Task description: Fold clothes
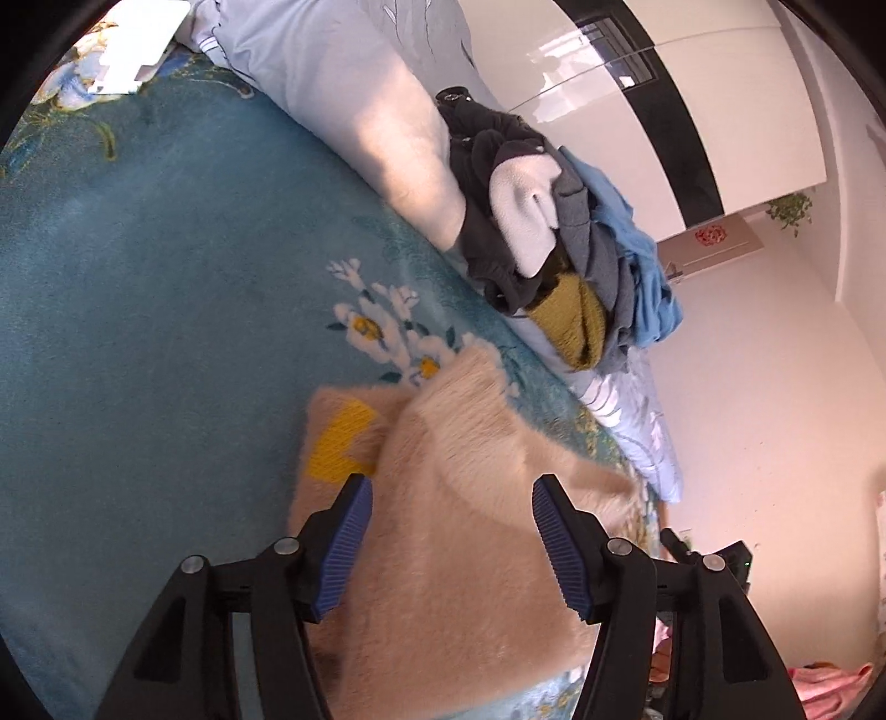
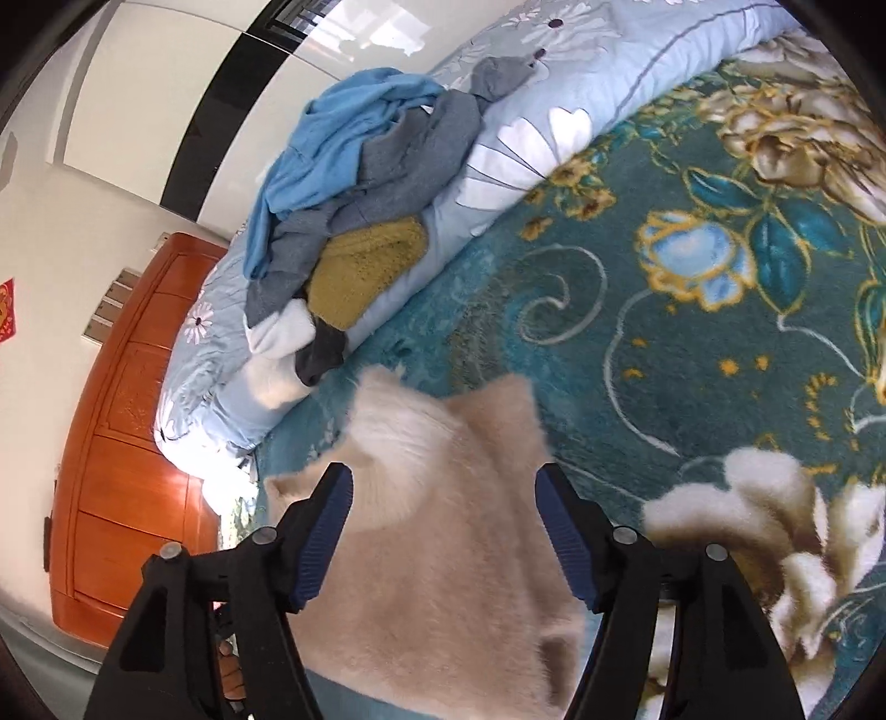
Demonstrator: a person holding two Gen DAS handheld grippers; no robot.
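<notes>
A fuzzy beige garment [image 1: 459, 554] with a yellow patch [image 1: 338, 440] lies partly folded on the teal floral blanket [image 1: 138, 332]. My left gripper [image 1: 451, 493] is open and empty, its blue-padded fingers [image 1: 346, 548] held apart just above the garment. In the right wrist view the same beige garment [image 2: 443, 554] lies below my right gripper [image 2: 443, 482], which is also open and empty. A pile of unfolded clothes [image 1: 559, 238], black, white, mustard, grey and blue, sits on the rolled duvet; it also shows in the right wrist view [image 2: 354, 210].
A rolled light-blue floral duvet [image 1: 343, 94] runs along the far side of the blanket [image 2: 692, 332]. A wooden dresser [image 2: 122, 443] stands beyond the bed edge. White papers [image 1: 138, 50] lie at the far corner. White walls and a wardrobe [image 1: 692, 83] are behind.
</notes>
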